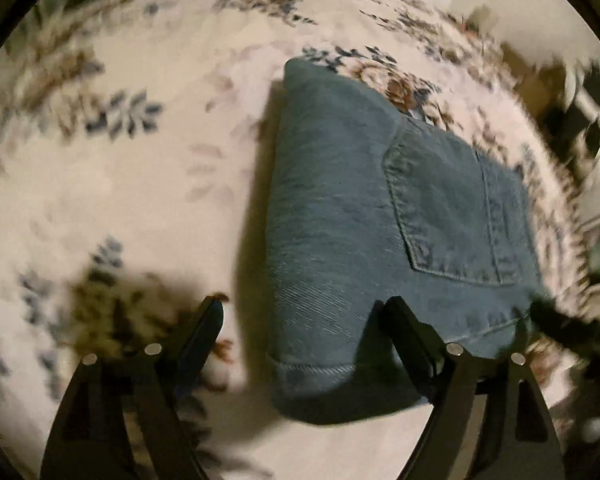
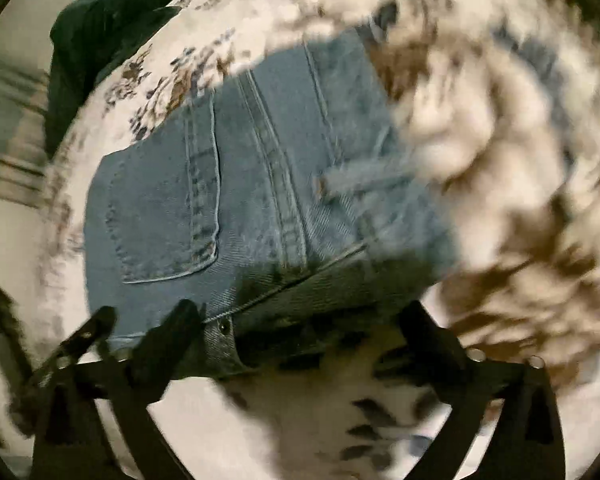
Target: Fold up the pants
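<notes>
The blue denim pants (image 1: 340,216) lie folded into a compact rectangle on a floral bedspread (image 1: 120,168), back pocket (image 1: 448,208) facing up. My left gripper (image 1: 304,304) is open, its fingers spread over the folded pants' near left edge, holding nothing. In the right wrist view the pants (image 2: 260,184) fill the centre, with a pocket (image 2: 168,216) and seams visible. My right gripper (image 2: 300,312) is open at the near edge of the pants, holding nothing. The other gripper shows at the right edge of the left wrist view (image 1: 568,324). Both views are blurred.
A dark green cloth (image 2: 108,20) lies at the far edge of the bedspread. Pale walls and dark furniture (image 1: 580,112) show beyond the bed's right side. The bedspread's floral pattern stretches left of the pants.
</notes>
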`<action>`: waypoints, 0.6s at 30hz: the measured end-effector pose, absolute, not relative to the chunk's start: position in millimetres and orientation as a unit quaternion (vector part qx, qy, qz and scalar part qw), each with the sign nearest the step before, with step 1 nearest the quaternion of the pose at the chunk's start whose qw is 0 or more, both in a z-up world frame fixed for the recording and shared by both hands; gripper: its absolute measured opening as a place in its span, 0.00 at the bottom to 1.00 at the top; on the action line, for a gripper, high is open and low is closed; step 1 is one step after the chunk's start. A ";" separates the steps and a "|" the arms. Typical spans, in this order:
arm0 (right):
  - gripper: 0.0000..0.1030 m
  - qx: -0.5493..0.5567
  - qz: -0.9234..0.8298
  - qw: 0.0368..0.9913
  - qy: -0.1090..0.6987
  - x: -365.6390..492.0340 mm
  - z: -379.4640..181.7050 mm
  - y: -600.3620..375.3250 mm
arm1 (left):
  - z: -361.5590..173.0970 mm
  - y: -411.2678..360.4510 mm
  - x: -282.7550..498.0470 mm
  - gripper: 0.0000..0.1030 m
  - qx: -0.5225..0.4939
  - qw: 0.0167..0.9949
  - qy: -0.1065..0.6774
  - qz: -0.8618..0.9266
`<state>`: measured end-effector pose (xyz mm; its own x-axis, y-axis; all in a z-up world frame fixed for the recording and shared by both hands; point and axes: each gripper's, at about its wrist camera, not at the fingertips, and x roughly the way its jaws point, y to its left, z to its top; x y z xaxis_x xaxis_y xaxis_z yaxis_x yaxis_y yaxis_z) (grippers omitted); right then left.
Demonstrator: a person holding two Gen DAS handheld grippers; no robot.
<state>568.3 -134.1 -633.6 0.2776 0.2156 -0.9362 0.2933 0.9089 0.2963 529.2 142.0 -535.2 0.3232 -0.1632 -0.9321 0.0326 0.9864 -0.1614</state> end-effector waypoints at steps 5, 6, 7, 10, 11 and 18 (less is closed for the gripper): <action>1.00 0.097 -0.087 0.808 0.575 556.1 -583.3 -128.6 | -502.0 120.7 511.7 0.80 -0.006 0.829 0.558 -0.039; 1.00 0.085 -0.091 0.813 0.569 552.7 -572.6 -127.7 | -494.5 119.5 508.4 0.79 -0.001 0.832 0.553 -0.035; 1.00 0.074 -0.095 0.817 0.563 549.5 -563.4 -126.8 | -484.7 116.2 503.7 0.79 0.004 0.837 0.547 -0.030; 1.00 0.060 -0.091 0.829 0.548 548.0 -535.2 -119.5 | -453.8 107.7 494.5 0.79 0.002 0.848 0.529 -0.020; 1.00 0.058 -0.087 0.834 0.541 541.3 -522.9 -119.7 | -445.6 106.0 490.8 0.80 0.001 0.850 0.526 -0.019; 1.00 0.055 -0.065 0.863 0.498 480.8 -427.3 -118.5 | -351.2 89.0 437.4 0.79 -0.008 0.875 0.484 -0.014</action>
<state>480.8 -118.5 -427.3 0.4948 -0.0577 -0.8671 0.1668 0.9855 0.0296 437.4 89.0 -351.2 0.5320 -0.0328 -0.8461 0.0176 0.9995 -0.0277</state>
